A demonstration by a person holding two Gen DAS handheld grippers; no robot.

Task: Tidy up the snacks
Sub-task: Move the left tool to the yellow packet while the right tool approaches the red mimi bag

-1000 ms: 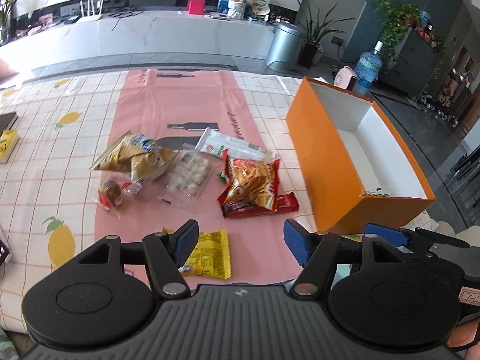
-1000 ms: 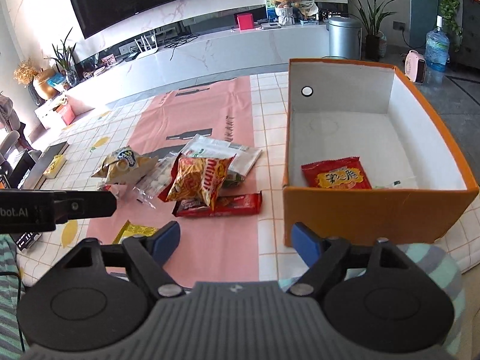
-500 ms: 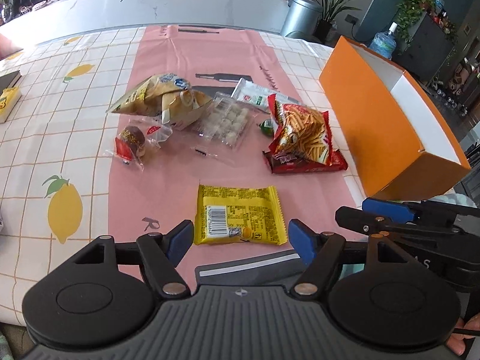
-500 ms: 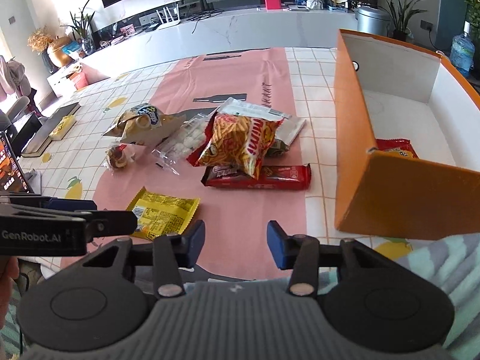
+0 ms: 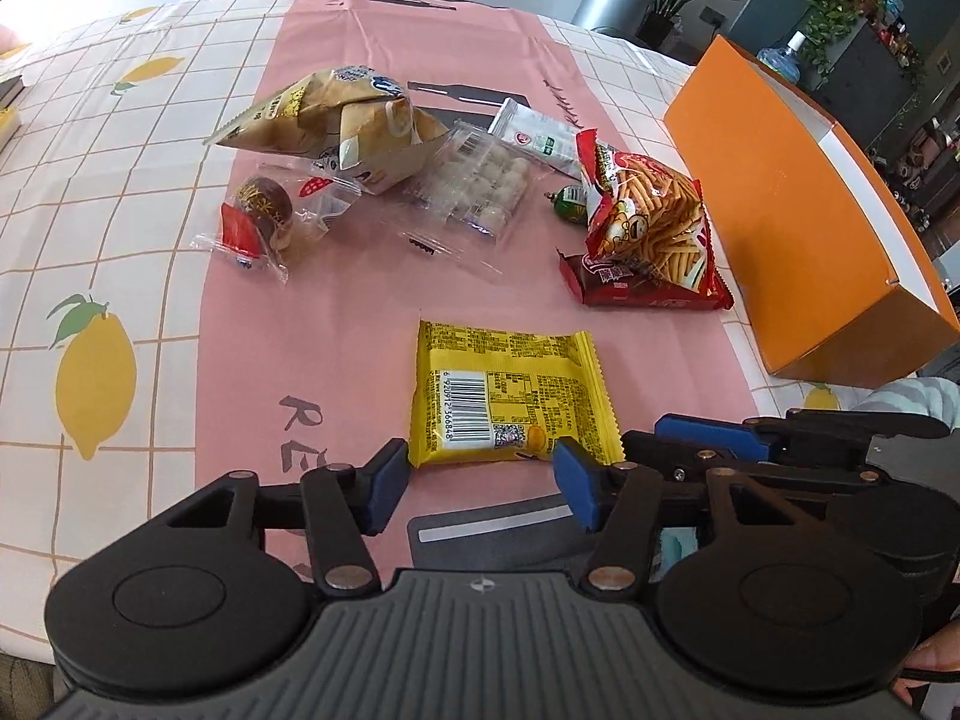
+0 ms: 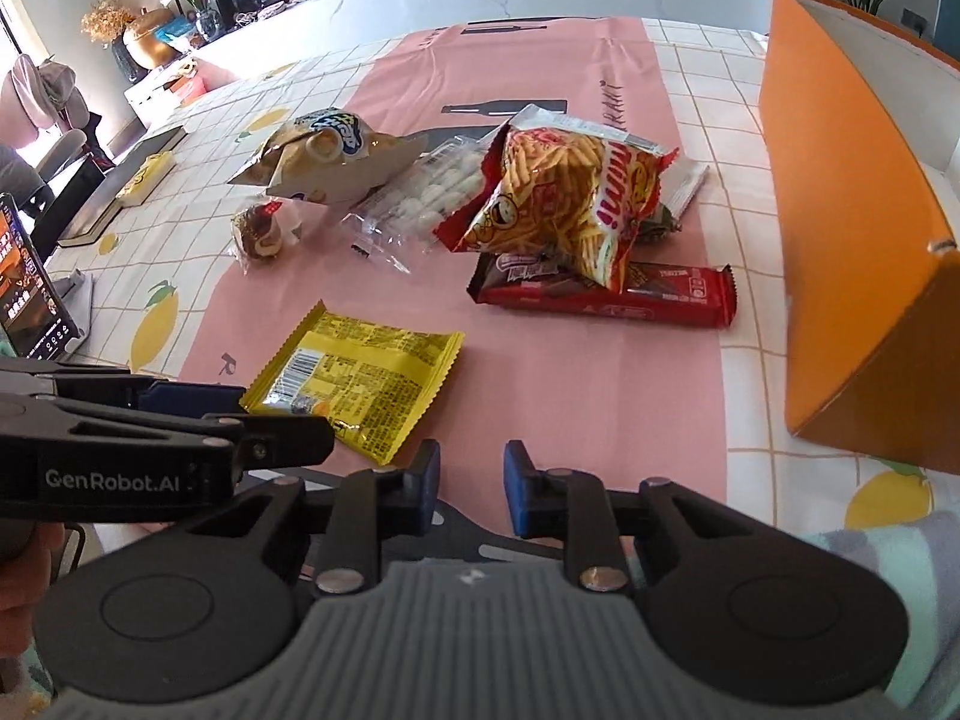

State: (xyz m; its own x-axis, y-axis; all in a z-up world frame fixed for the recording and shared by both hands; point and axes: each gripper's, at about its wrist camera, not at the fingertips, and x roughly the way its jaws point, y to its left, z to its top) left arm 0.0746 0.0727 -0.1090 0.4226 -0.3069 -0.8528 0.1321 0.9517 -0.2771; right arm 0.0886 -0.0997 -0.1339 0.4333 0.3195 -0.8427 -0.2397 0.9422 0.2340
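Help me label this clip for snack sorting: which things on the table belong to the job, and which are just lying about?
Part of the job:
- yellow packet
- fries bag
- red bar
- clear tray of white sweets
- tan bag
- small wrapped cake
- orange box

Lying about:
- book
- phone on a stand

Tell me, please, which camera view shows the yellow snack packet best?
The left wrist view: the yellow snack packet lies flat and whole, barcode readable, just ahead of the closing left gripper. In the right wrist view the packet appears slanted, its near corner hidden behind the left gripper.
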